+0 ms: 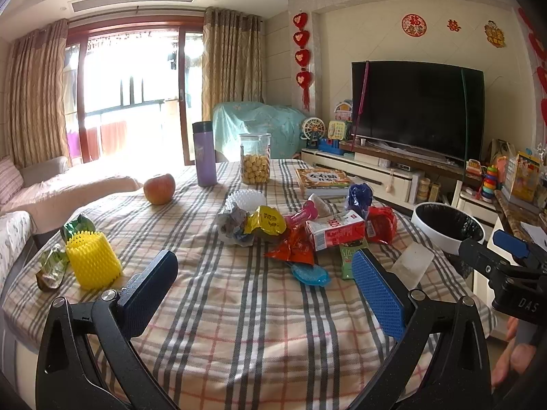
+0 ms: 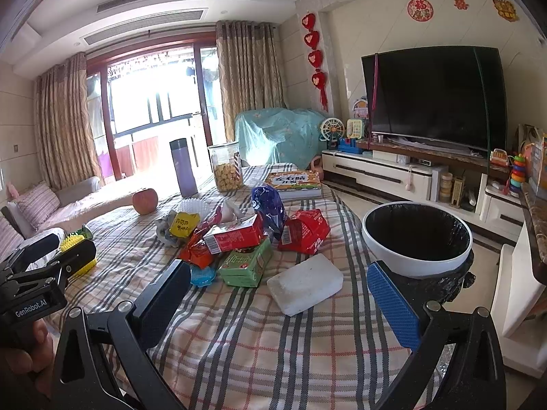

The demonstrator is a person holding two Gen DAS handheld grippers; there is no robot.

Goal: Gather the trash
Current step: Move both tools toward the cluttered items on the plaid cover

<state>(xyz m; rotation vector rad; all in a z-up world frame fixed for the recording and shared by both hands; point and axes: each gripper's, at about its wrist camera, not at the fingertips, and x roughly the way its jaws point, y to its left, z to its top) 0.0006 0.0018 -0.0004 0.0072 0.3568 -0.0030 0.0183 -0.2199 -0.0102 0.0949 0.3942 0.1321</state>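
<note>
On the plaid tabletop [image 1: 239, 307] we have both claws wide open, nothing between the pads: left claw [image 1: 263, 290], right claw [image 2: 278, 300], both hovering over the near edge. Trash sits mid-table in one heap: red-white carton [image 1: 336, 230], yellow wrapper [image 1: 268, 220], orange wrapper [image 1: 294, 249], red bag [image 2: 304, 230], blue bag [image 2: 268, 206], green carton [image 2: 246, 263], blue plastic piece [image 1: 309, 273]. White foam block [image 2: 304, 283] lies apart, nearest our right claw. Bin [image 2: 415, 239] with black liner stands just off the tabletop's right edge, mouth open, unobstructed. Left side: yellow foam net [image 1: 92, 259] and crinkled wrappers [image 1: 51, 268] near the left edge, well apart from the heap. Behind the heap, not trash: apple [image 1: 159, 188], purple flask [image 1: 204, 153], cookie jar [image 1: 254, 159], book [image 1: 323, 177]. Bare cloth between claws and heap gives open room; path from foam block to bin is open.
</note>
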